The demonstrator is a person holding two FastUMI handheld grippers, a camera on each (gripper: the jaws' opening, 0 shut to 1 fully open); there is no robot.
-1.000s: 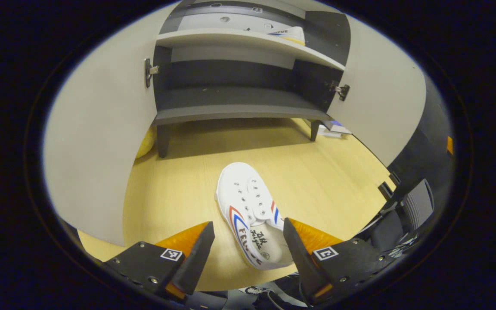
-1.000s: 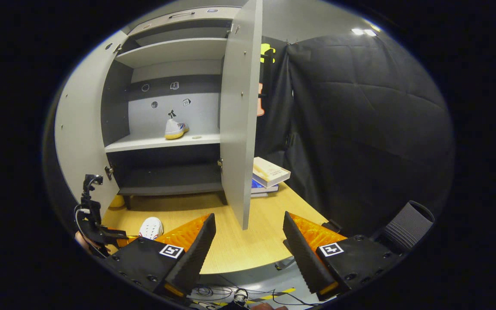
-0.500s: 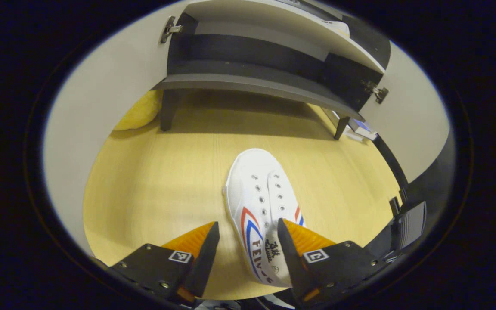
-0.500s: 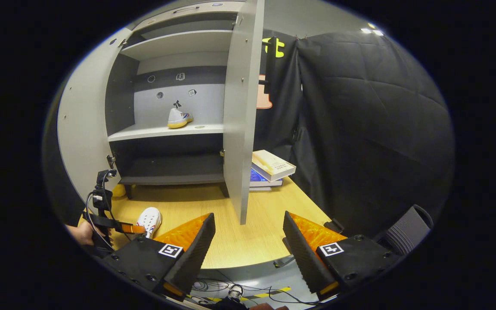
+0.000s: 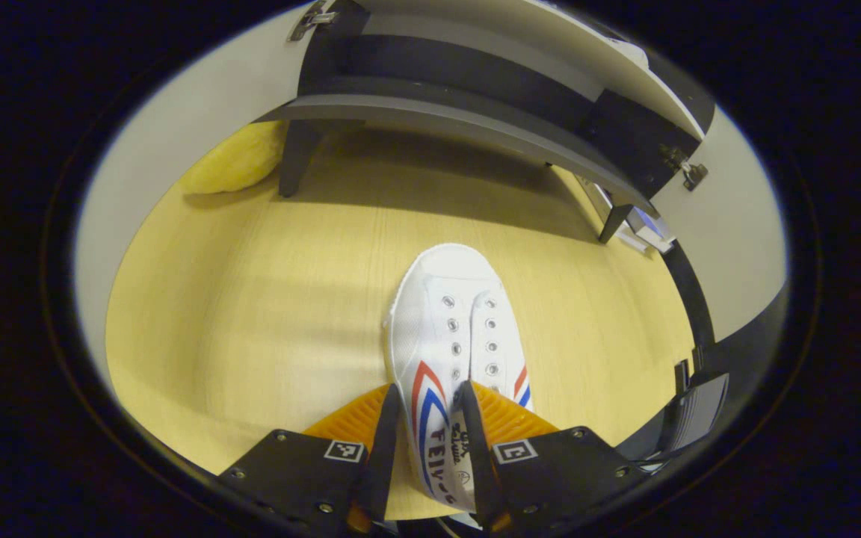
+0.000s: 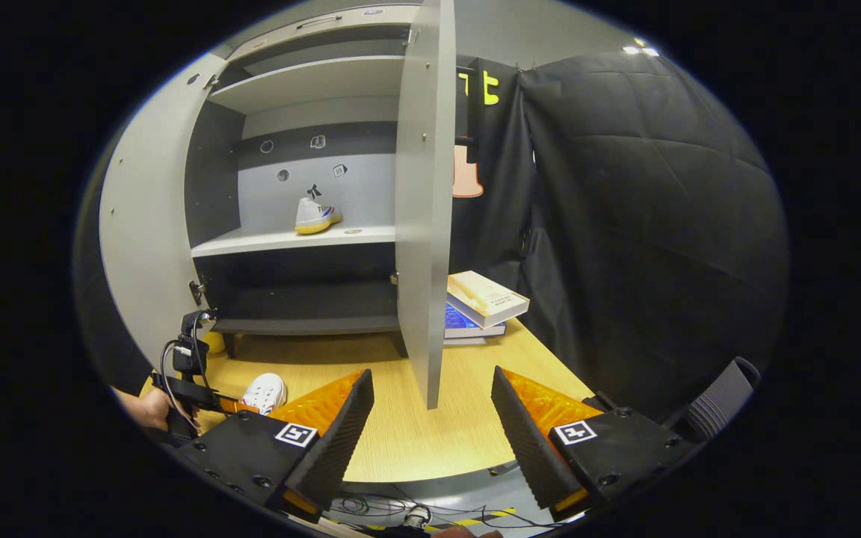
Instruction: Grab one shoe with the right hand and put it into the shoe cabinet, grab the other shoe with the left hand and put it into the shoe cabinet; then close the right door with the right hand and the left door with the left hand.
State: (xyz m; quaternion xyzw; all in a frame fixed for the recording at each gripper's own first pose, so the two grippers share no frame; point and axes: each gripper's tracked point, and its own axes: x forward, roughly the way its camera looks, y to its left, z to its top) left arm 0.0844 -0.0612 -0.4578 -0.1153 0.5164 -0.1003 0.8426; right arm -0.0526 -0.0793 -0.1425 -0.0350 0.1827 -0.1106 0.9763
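Left hand-held gripper [image 5: 424,441] is clamped across the heel-side wall of the white shoe [image 5: 451,344], low centre of the left gripper view, sole flat on the worktop [image 5: 251,299]. Right hand-held gripper [image 6: 430,426] is spread apart, empty. First shoe [image 6: 317,215] sits on the shoe cabinet's middle shelf [image 6: 251,240]. Suggest lifting straight up, keeping the toe level, then aiming beside that shoe.

White canvas shoe [image 5: 451,351]; matt pale wood-grain table [image 5: 266,299].
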